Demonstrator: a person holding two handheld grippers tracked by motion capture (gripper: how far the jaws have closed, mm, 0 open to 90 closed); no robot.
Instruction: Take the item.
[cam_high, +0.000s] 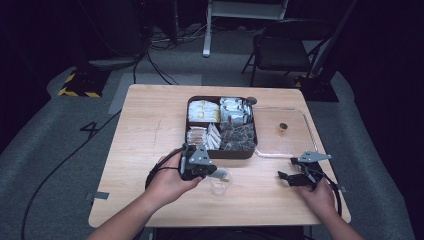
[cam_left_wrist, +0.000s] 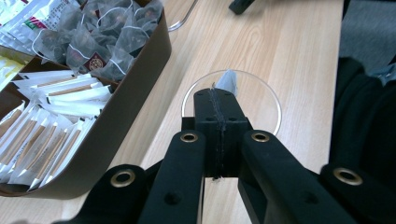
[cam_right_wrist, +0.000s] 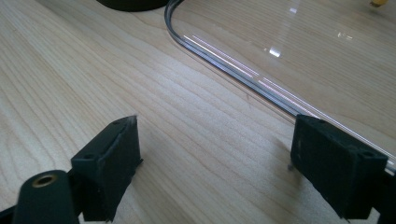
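My left gripper (cam_high: 226, 175) is shut on a grey mesh tea bag (cam_left_wrist: 229, 81), whose tip pokes out past the closed jaws. It hangs just over the mouth of a clear plastic cup (cam_high: 220, 186), and the cup's rim (cam_left_wrist: 276, 109) rings the jaw tips in the left gripper view. My right gripper (cam_high: 284, 177) rests low at the right of the table, open, with bare wood between its fingers (cam_right_wrist: 116, 154). The rounded edge of a clear tray (cam_right_wrist: 224, 60) runs just beyond them.
A brown compartment box (cam_high: 189, 107) of tea bags and white sachets stands mid-table, close behind the cup; its wall (cam_left_wrist: 135, 107) is left of my left jaws. The clear tray (cam_high: 300, 150) holds a small brown item (cam_high: 283, 127). A folding chair (cam_high: 280, 50) stands beyond the table.
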